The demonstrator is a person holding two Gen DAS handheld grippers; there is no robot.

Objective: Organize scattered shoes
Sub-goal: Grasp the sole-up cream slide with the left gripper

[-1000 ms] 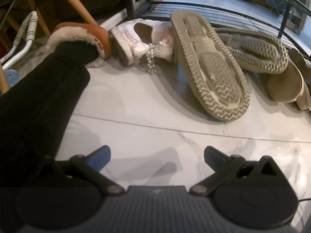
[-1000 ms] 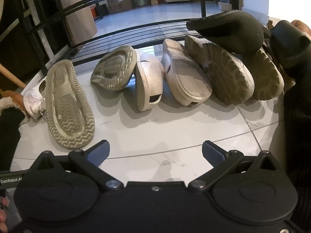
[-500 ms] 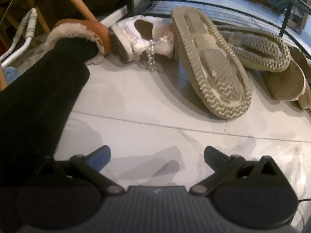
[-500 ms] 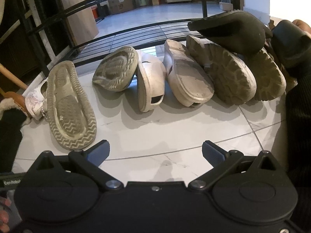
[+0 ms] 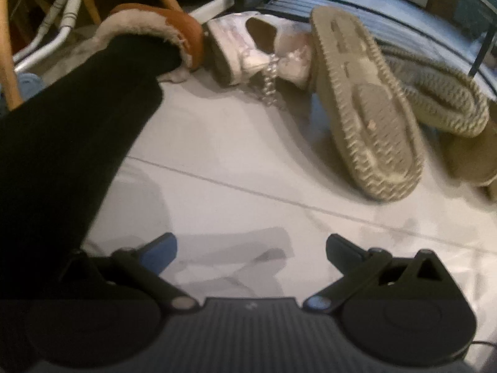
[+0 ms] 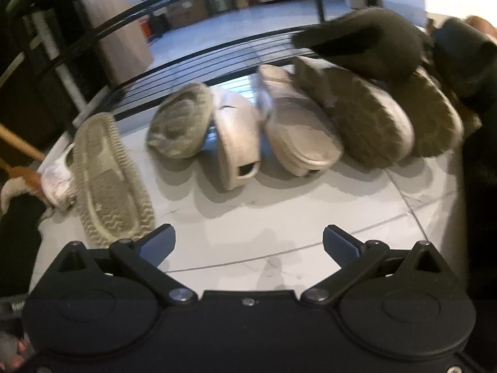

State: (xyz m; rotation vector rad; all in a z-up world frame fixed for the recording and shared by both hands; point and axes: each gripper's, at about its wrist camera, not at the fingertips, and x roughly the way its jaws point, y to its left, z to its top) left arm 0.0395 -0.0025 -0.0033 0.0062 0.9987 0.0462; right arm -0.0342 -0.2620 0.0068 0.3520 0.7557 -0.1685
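Shoes lie in a loose jumble on the pale tiled floor [image 6: 248,217], pressed against the bottom rail of a black metal rack [image 6: 198,62] whose slatted shelf shows no shoes on the part in view. Most rest on their sides with soles turned outward: a long ridged-sole sandal [image 5: 363,99] leans on a white beaded shoe [image 5: 264,49], its mate [image 5: 435,99] lies just behind it, and farther along the rail a beige clog [image 6: 236,143], a cream slipper [image 6: 298,130] and two lug-soled shoes [image 6: 357,118] overlap one another, with a dark slipper [image 6: 366,40] perched on top. Tipped and stacked like this, none stands paired or upright, so the sorting looks unfinished, though one moment cannot say how far it has gone. A person's dark-clad leg in a fur-trimmed tan slipper [image 5: 149,25] stands at the row's left end. Both the left tool [image 5: 248,248] and the right tool [image 6: 248,242] hover above bare tile, fingers spread wide, holding nothing.
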